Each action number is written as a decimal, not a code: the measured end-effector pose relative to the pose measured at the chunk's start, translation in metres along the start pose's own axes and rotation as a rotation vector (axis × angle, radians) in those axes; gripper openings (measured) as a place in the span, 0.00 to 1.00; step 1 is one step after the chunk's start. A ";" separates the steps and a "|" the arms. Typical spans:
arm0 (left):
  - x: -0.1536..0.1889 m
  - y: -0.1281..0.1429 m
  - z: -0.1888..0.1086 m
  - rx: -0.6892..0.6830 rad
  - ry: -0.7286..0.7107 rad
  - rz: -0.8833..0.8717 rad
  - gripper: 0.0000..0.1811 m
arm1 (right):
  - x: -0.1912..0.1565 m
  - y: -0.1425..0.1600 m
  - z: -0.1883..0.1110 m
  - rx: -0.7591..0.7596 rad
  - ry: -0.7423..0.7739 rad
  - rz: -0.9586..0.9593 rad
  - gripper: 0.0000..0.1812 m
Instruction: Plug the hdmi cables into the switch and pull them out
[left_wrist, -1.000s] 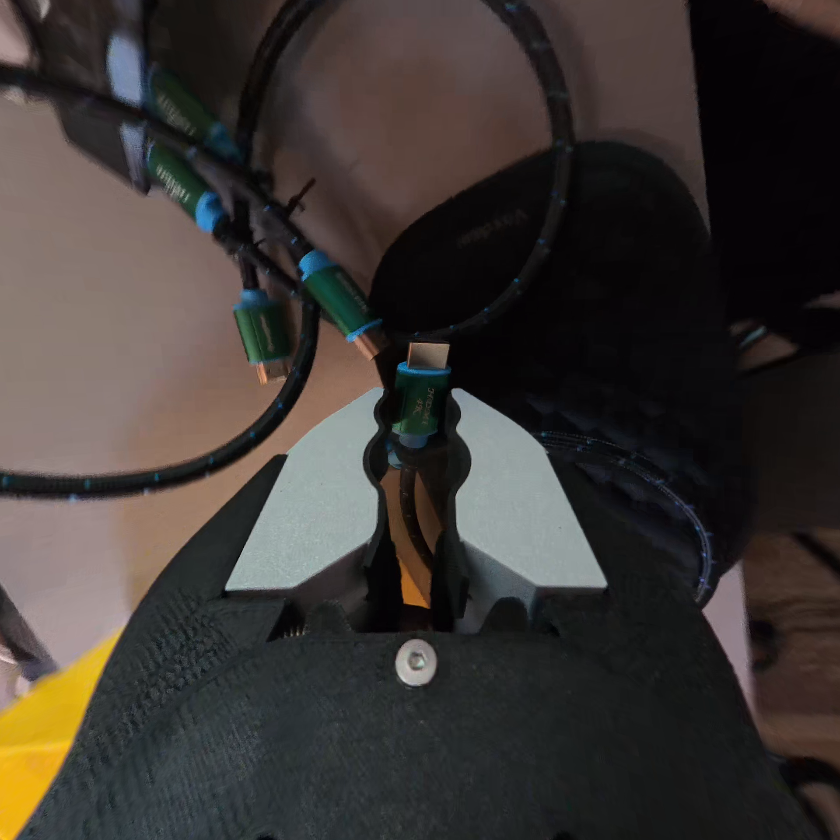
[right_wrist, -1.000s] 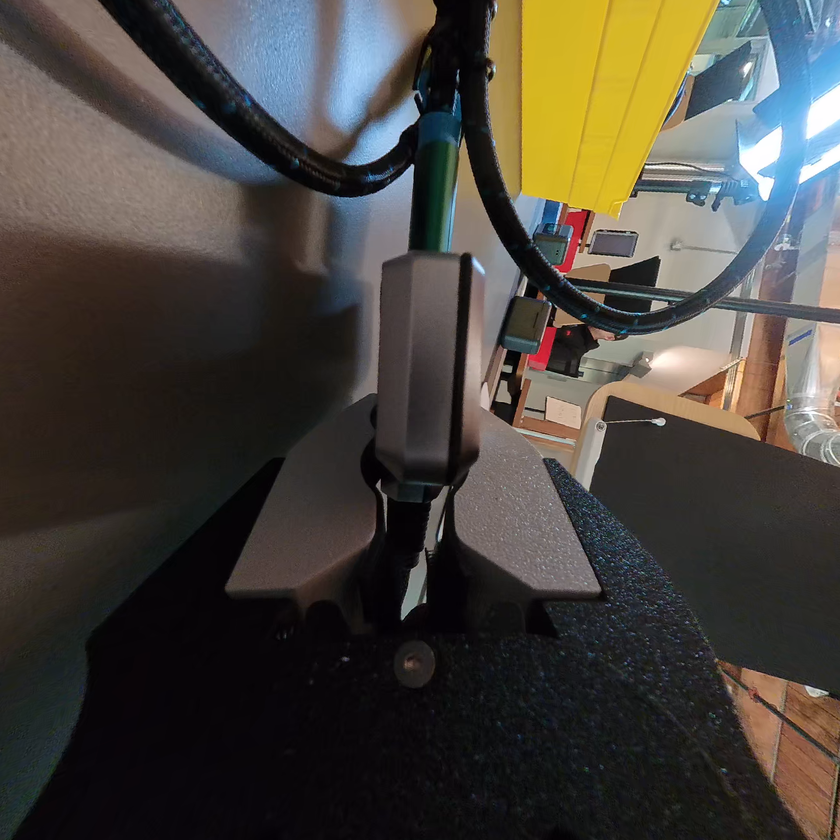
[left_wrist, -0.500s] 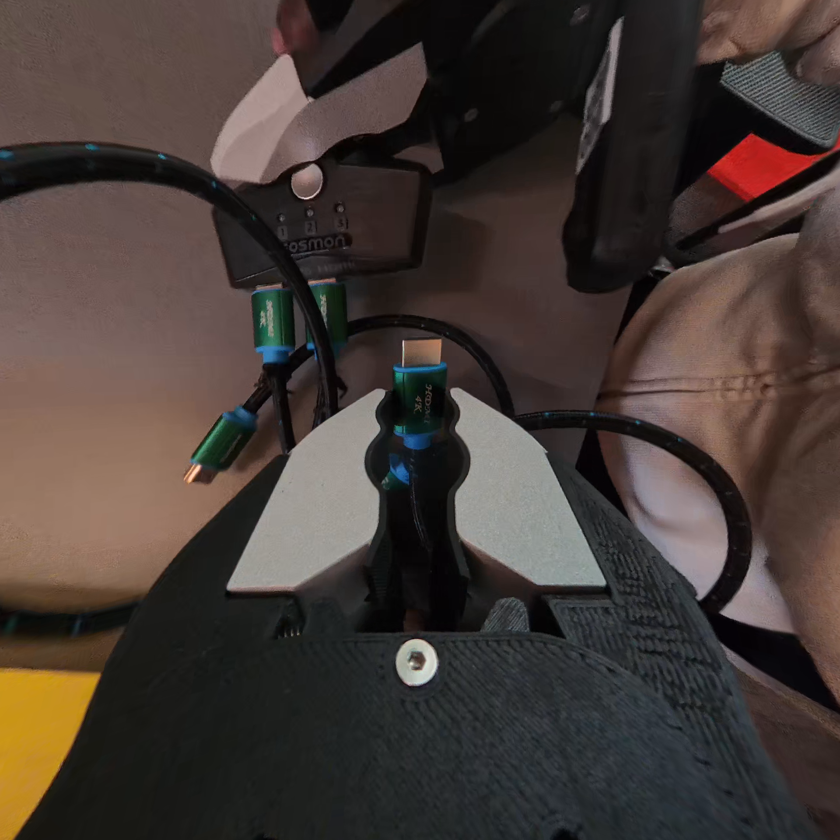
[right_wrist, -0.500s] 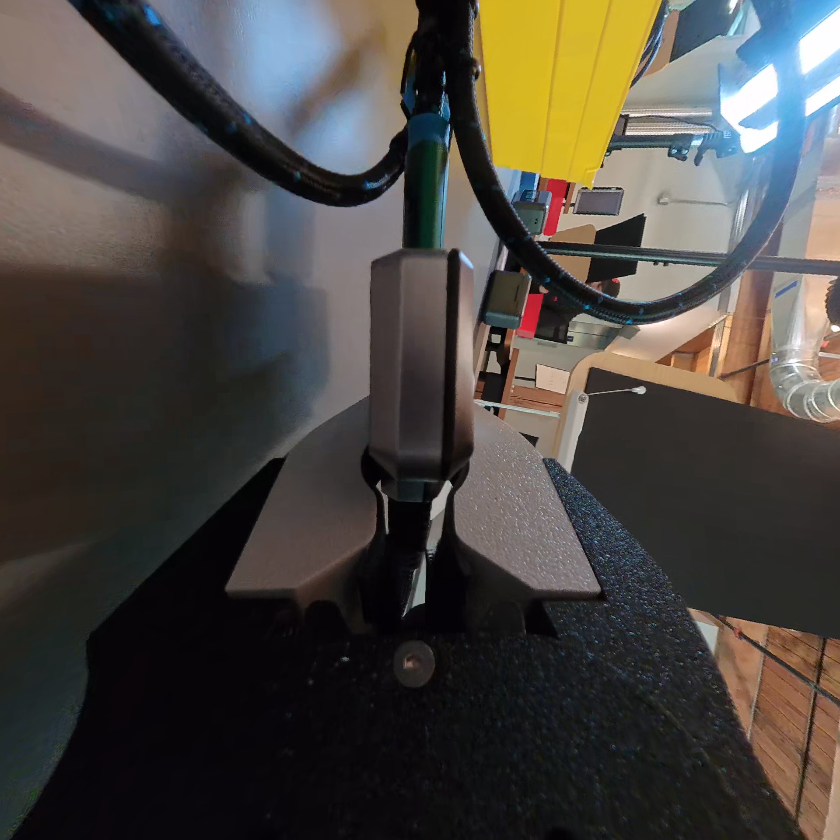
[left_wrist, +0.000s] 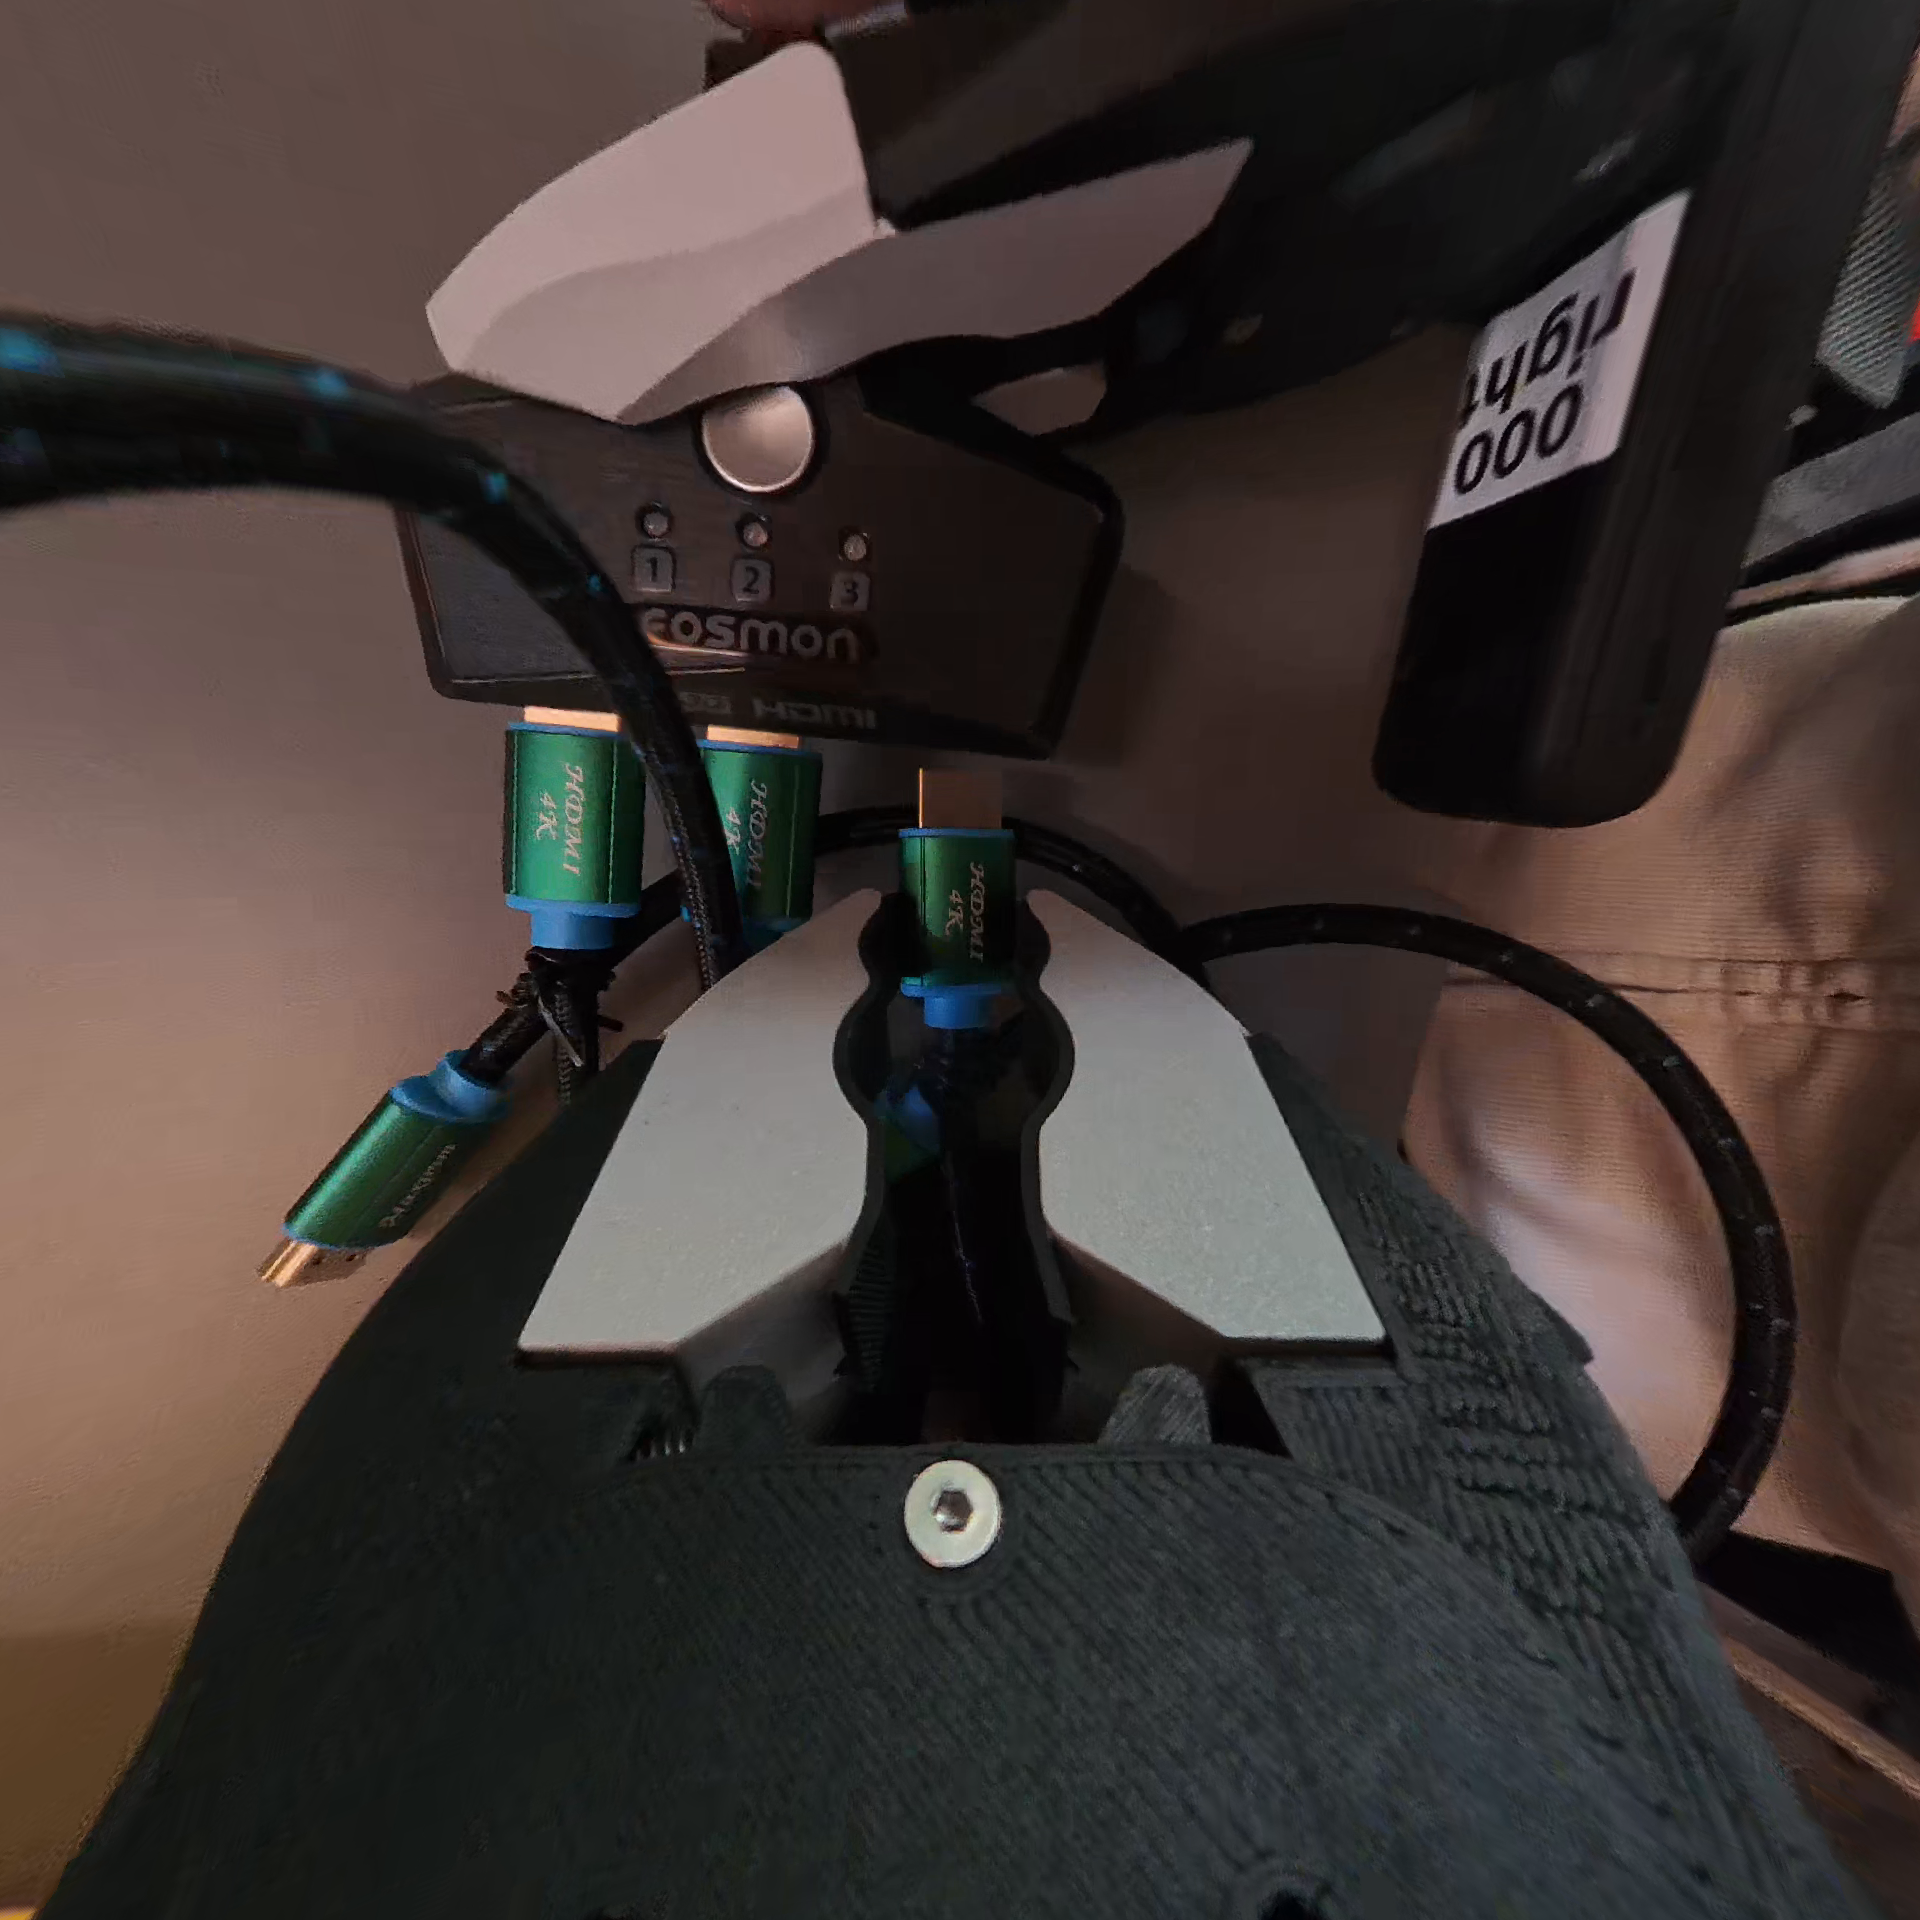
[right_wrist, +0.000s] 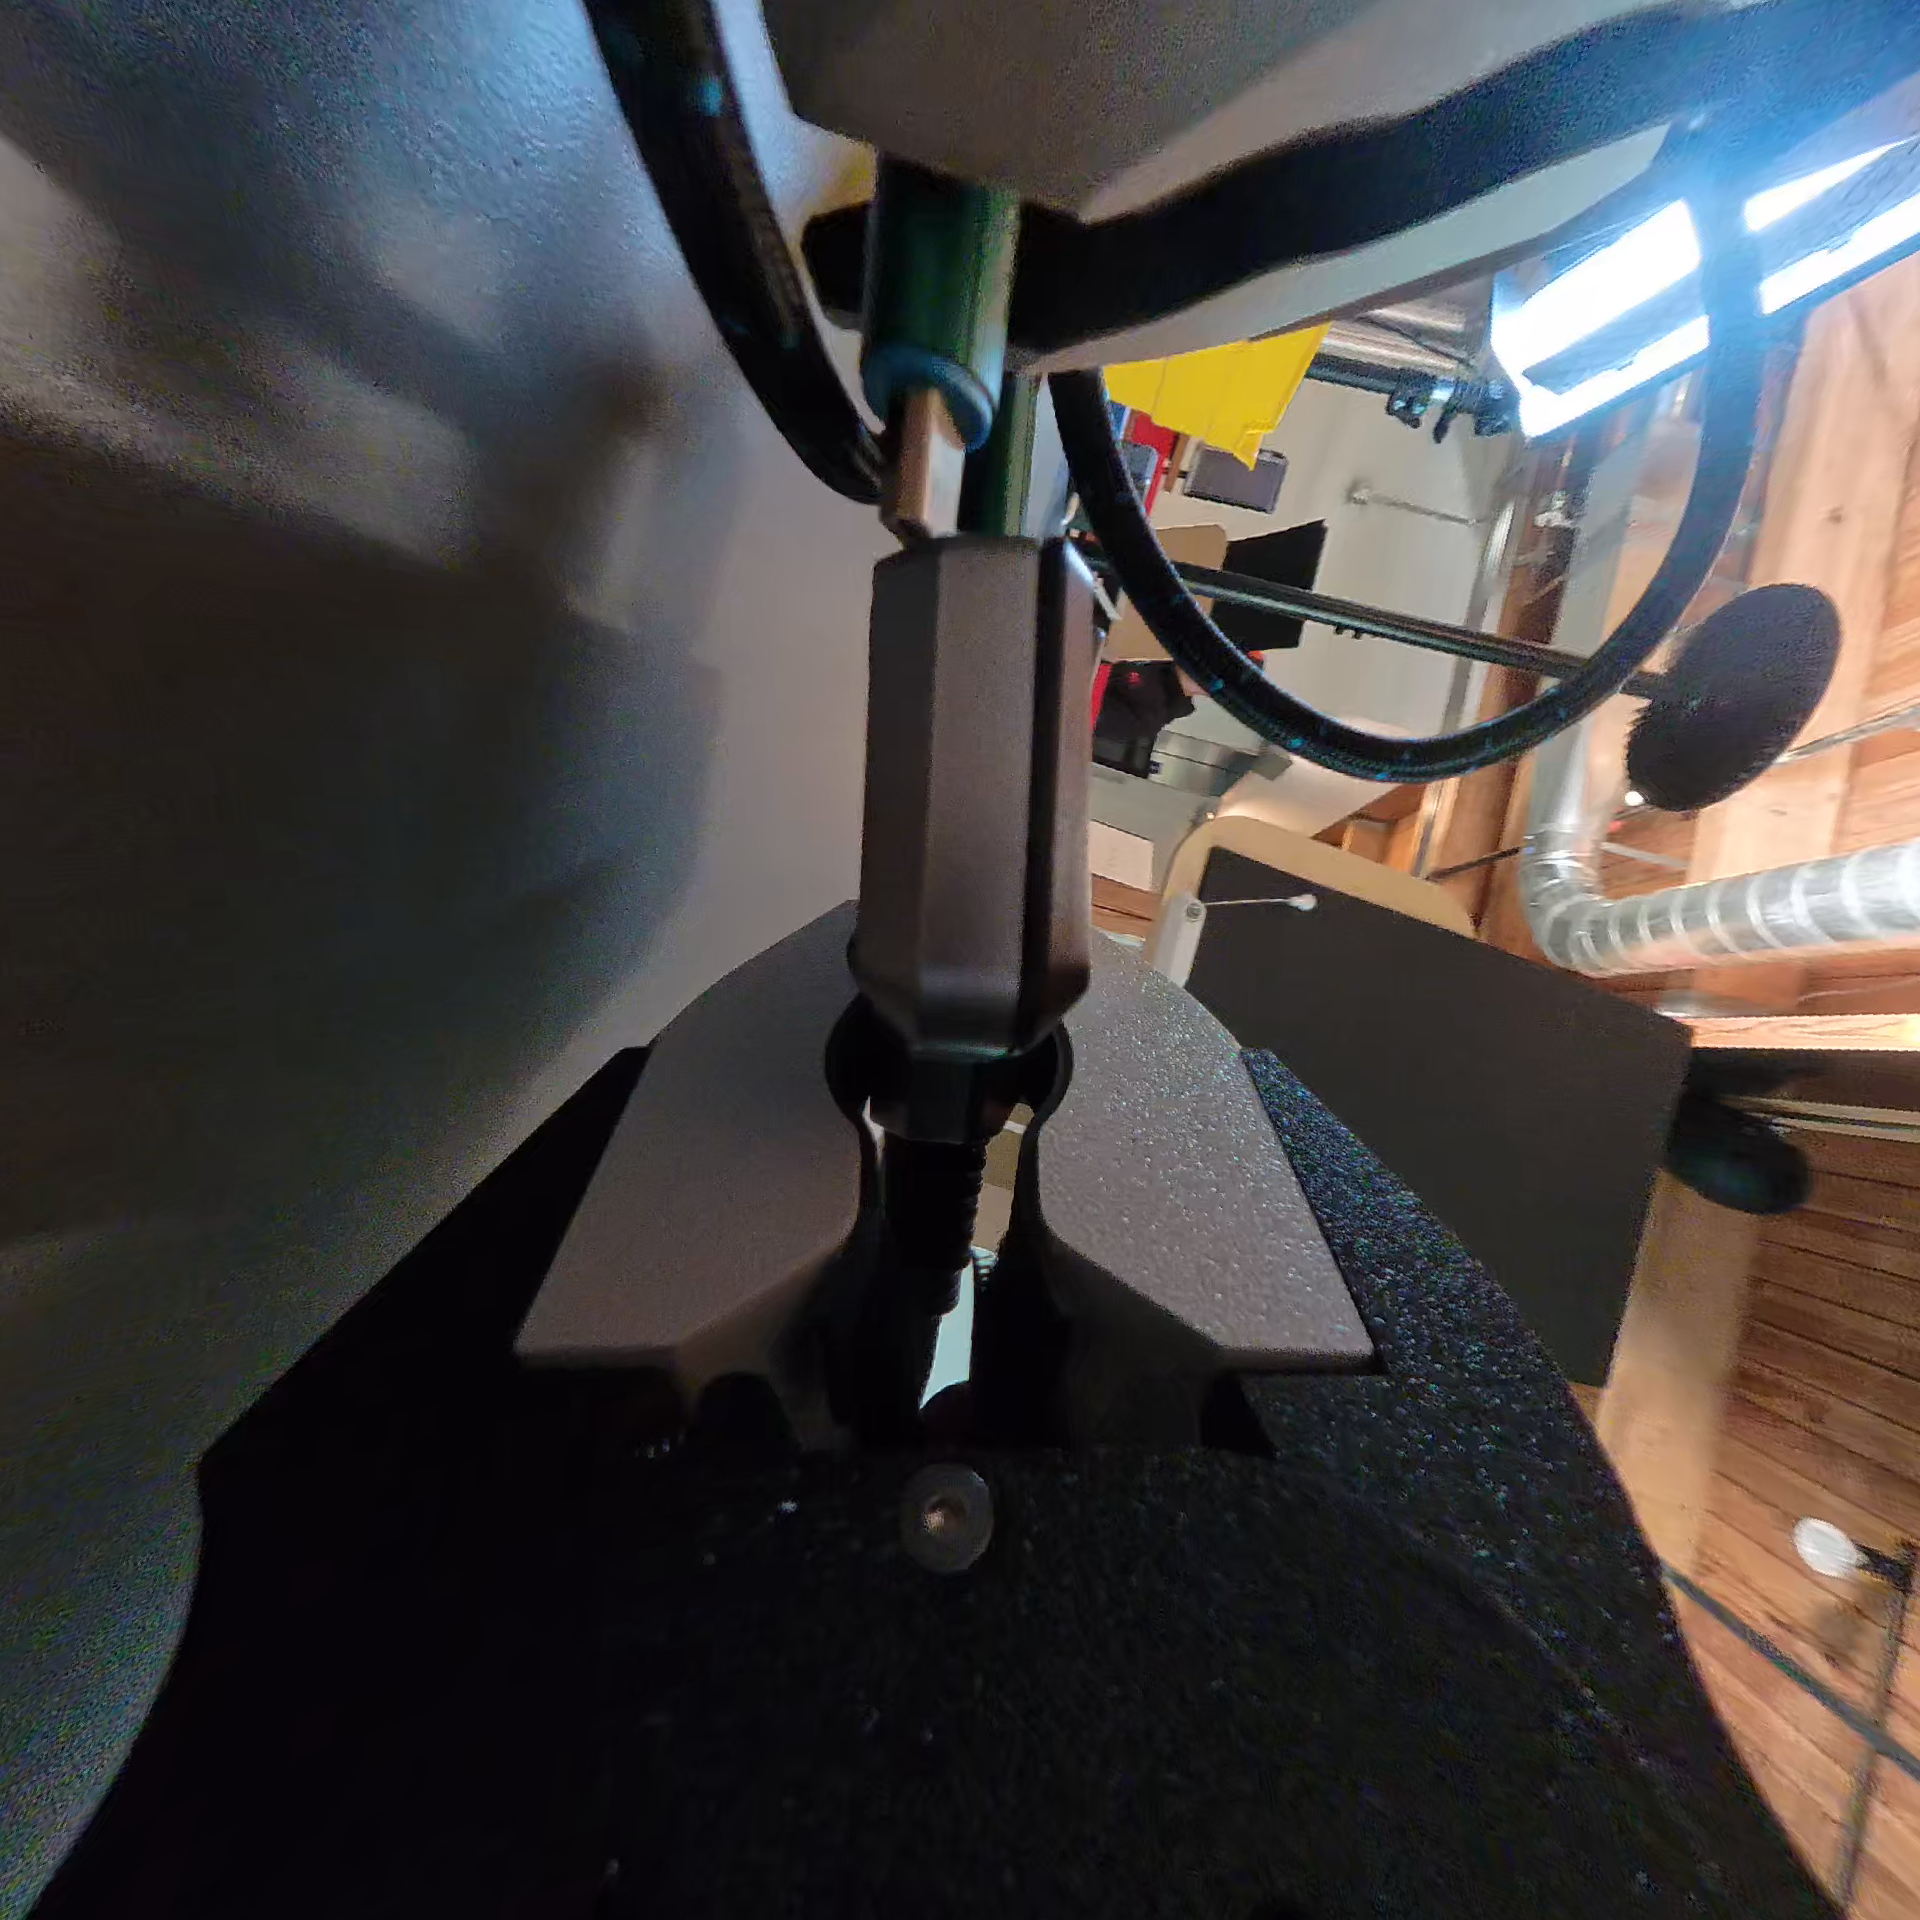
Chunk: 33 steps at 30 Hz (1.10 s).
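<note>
Left gripper (left_wrist: 951, 935) is clamping one green HDMI plug (left_wrist: 954, 914) just short of the switch (left_wrist: 758, 582); right gripper (right_wrist: 961, 1029) is gripping the switch; two plugs (left_wrist: 569, 831) are sitting in, one's dangling.

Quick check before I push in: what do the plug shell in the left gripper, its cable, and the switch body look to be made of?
Held plug: shell looks like green anodised metal with a satin sheen; gold-coloured metal tip; blue collar probably plastic.
Cable: woven black braid with blue flecks, matte.
Switch: dark casing with fine brushed lines, so likely brushed metal, possibly metal-look plastic; round silvery button.
</note>
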<state>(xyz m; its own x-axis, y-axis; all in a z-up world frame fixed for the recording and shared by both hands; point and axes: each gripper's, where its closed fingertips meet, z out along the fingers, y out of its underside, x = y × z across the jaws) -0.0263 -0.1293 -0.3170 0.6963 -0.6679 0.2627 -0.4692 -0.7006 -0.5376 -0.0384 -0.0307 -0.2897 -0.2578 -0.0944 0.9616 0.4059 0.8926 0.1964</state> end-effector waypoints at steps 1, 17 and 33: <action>0.000 0.000 0.000 0.027 0.031 -0.029 0.12 | 0.000 -0.001 0.000 -0.004 0.011 -0.016 0.13; -0.001 0.005 -0.008 0.142 0.130 -0.059 0.11 | -0.004 -0.013 -0.002 0.060 0.043 -0.094 0.13; -0.001 0.003 -0.001 0.167 0.051 0.137 0.11 | -0.008 -0.017 -0.003 0.092 0.006 -0.042 0.12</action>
<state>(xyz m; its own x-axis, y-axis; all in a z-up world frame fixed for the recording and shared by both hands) -0.0295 -0.1310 -0.3180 0.6017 -0.7691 0.2156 -0.4585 -0.5536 -0.6952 -0.0404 -0.0468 -0.3002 -0.2679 -0.1351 0.9539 0.3127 0.9243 0.2187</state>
